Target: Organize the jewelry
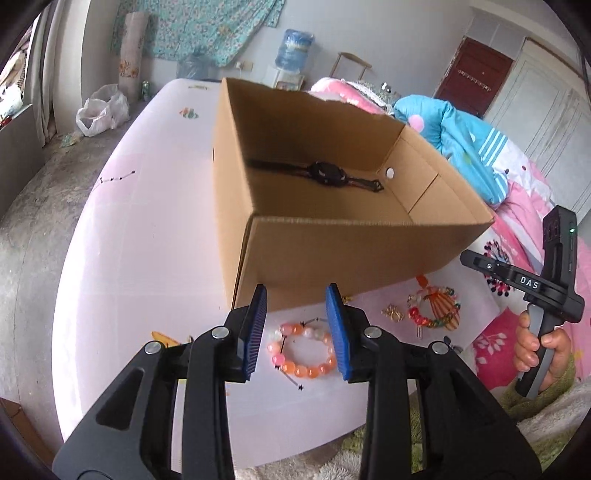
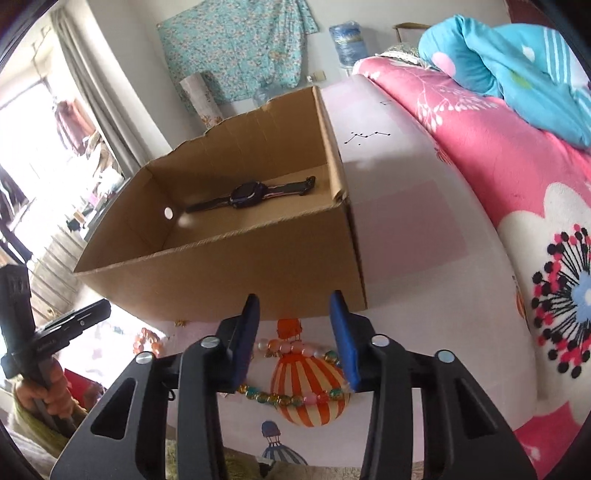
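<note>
Our left gripper (image 1: 295, 328) stands narrowly open over the orange-and-pink beaded bracelet (image 1: 303, 349) before the brown cardboard box (image 1: 332, 236); our right gripper (image 2: 300, 338), part-closed, brackets the multicoloured beaded bracelet (image 2: 295, 397); whether it grips, we cannot tell.

1. I'm working in a home bedroom: a pink floral quilt (image 2: 498, 177) and blue bedding (image 2: 517, 62) are heaped beside me.
2. I see a water dispenser bottle (image 1: 295, 48), floral cloth (image 1: 207, 26) on the wall, curtains (image 2: 92, 85).

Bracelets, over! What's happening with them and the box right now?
Left gripper open around orange bracelet. Right gripper straddling multicolour bracelet, grip unclear. Watch already in box. Nothing blocking.
</note>
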A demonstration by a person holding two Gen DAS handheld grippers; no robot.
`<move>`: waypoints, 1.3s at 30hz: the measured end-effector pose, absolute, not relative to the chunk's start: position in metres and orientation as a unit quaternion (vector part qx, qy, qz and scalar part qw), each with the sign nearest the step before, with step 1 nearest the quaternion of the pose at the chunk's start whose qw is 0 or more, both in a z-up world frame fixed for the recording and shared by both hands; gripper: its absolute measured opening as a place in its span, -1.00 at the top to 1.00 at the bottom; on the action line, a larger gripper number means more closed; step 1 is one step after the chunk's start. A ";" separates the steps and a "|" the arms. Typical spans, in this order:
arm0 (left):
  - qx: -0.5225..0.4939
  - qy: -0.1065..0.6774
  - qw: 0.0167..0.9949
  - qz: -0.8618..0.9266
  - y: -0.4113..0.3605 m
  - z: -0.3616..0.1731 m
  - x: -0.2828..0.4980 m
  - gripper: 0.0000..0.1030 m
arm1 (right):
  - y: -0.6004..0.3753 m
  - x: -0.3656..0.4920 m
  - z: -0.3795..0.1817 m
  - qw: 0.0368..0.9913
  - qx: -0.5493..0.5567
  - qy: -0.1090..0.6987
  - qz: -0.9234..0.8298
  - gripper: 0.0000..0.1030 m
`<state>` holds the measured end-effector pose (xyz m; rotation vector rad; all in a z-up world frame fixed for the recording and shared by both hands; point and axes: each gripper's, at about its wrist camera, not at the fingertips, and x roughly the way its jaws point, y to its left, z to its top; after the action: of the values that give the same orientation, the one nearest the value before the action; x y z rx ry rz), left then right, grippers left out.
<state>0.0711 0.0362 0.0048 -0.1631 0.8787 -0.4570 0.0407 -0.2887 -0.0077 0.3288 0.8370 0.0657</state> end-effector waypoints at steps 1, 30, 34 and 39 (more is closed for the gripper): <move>-0.080 0.421 0.876 -0.221 0.038 0.006 0.071 0.39 | -0.290 0.042 -0.007 0.901 0.160 0.403 0.030 0.30; -0.016 0.418 0.859 -0.295 -0.031 -0.002 0.045 0.39 | -0.294 0.013 -0.030 0.868 0.132 0.479 -0.010 0.31; -0.003 0.417 0.854 -0.311 -0.042 -0.003 0.041 0.39 | -0.287 0.018 -0.035 0.865 0.122 0.486 -0.014 0.31; 0.014 0.414 0.850 -0.324 -0.056 -0.004 0.037 0.39 | -0.278 0.026 -0.040 0.863 0.088 0.496 -0.023 0.44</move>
<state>0.0372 -0.0557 -0.0035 0.0297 0.8730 -0.6832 0.0262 -0.2785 -0.0398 0.1853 1.0408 -0.0479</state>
